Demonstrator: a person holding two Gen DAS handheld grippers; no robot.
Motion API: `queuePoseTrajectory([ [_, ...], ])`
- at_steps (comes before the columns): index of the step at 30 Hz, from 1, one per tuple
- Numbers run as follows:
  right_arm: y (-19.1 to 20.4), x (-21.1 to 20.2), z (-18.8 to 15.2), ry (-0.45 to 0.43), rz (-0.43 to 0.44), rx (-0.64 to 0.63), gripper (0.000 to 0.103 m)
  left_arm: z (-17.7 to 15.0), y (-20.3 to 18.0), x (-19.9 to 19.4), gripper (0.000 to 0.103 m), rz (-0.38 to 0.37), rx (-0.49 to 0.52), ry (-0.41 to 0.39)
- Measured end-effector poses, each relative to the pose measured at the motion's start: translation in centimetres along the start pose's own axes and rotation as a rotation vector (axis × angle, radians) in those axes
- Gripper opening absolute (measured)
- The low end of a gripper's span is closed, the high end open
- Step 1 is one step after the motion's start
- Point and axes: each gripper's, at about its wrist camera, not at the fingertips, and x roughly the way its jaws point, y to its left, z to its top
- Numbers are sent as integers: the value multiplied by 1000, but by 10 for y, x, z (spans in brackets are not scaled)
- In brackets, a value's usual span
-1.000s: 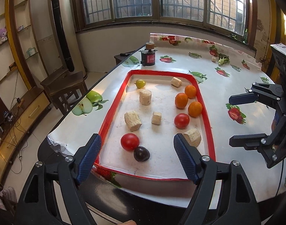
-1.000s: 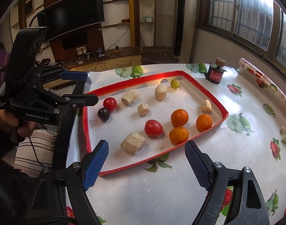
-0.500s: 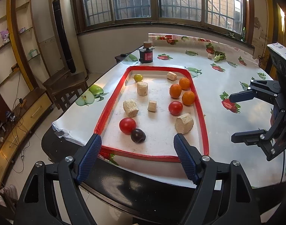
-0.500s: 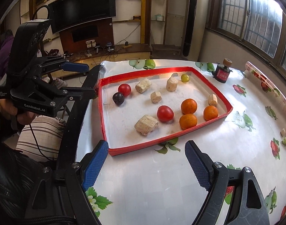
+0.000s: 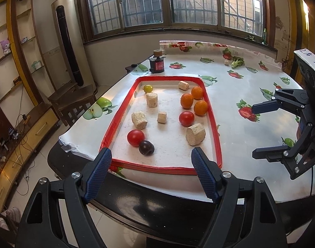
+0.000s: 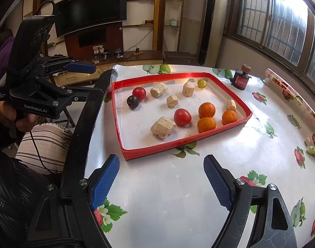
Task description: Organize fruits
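Observation:
A red-rimmed tray [image 5: 212,115] [image 6: 178,142] lies on the fruit-print tablecloth. It holds three oranges [image 5: 187,100] [image 6: 206,110], two tomatoes [image 5: 186,118] [image 5: 135,137], a dark plum [image 5: 146,147] [image 6: 133,102], a small yellow-green fruit [image 5: 148,88] and several beige chunks [image 5: 195,134] [image 6: 163,127]. My left gripper [image 5: 150,159] [image 6: 91,80] hangs open above the tray's near rim, with nothing between its fingers. My right gripper [image 6: 161,161] [image 5: 258,131] stands open over the bare cloth beside the tray's long side, also holding nothing.
A dark jar with a cork lid [image 5: 156,64] [image 6: 242,78] stands just beyond the tray. A green vegetable scrap [image 5: 237,62] lies far back on the cloth. The table's black edge [image 5: 136,202] runs below my left gripper. A person's striped knee [image 6: 43,142] is at the table's side.
Both grippers have drawn back from the tray, which now looks smaller and farther in both views. Both stay open. The fruits and chunks have not moved.

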Motion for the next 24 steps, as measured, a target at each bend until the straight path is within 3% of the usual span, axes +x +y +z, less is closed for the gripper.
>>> queuePoseTrajectory([
  [3, 3, -1, 0, -10, -5, -5, 85, 0, -3, -2, 86, -4, 10, -6],
  [24, 7, -3, 0, -39, -4, -1, 86, -2, -4, -9, 86, 18, 18, -49],
])
